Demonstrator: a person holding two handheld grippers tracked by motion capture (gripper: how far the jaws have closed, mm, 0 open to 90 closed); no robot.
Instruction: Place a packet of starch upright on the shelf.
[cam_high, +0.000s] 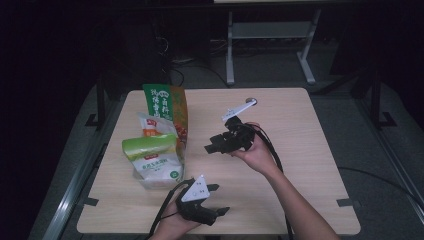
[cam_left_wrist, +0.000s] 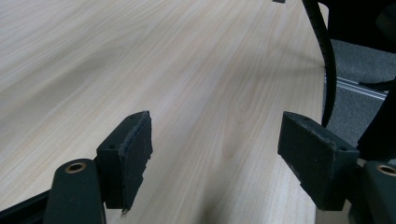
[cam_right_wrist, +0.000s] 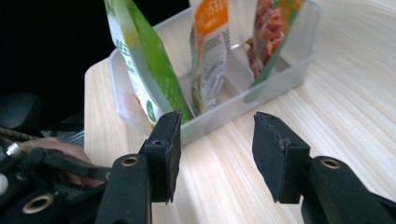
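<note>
A clear plastic bin (cam_right_wrist: 275, 77) stands on the left part of the wooden table (cam_high: 300, 130) and holds three upright food pouches: a green-and-white one (cam_high: 152, 155), an orange-and-white one (cam_high: 152, 127) and a tall green-and-orange one (cam_high: 167, 107). My right gripper (cam_high: 212, 146) hovers mid-table with its jaws toward the bin; in the right gripper view the right gripper (cam_right_wrist: 212, 154) is open with nothing between its pads. My left gripper (cam_high: 220, 200) rests near the front edge, pointing right. Seen in its own view, the left gripper (cam_left_wrist: 215, 154) stands wide open over bare wood.
A small round hole (cam_high: 251, 101) lies in the tabletop at the back. Black cables (cam_high: 272, 150) trail from both grippers. Dark floor and a grey desk frame (cam_high: 270, 45) lie beyond the table's far edge.
</note>
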